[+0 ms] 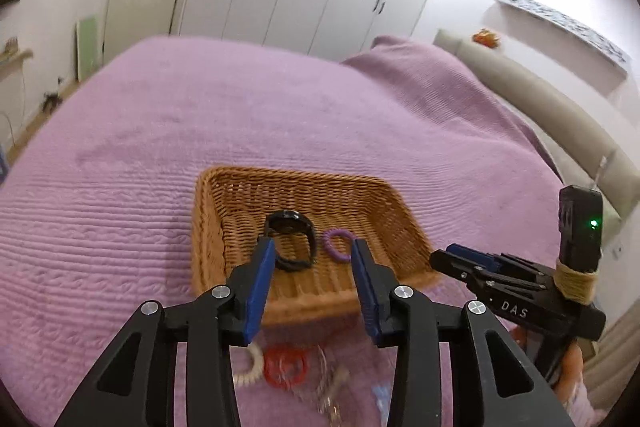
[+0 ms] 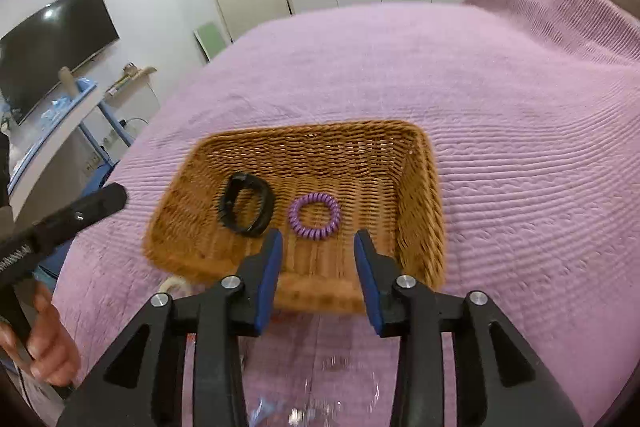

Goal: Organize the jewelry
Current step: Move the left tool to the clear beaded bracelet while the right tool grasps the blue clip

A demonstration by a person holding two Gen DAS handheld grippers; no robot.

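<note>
Both tools, left tool [image 1: 314, 251] and right tool [image 2: 318, 243], hang half-open and empty near the basket [image 2: 424, 163]. Blurred chains [image 1: 328, 387] below could snag my pads.

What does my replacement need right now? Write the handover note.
Left gripper: open, empty, over the basket's near edge.
Right gripper: open, empty, same place.
Done: black bracelet and purple coil band lie apart in the wicker basket.
Left: cream coil band, red piece and a blurred chain-like piece lie on the purple bedspread in front of the basket.
</note>
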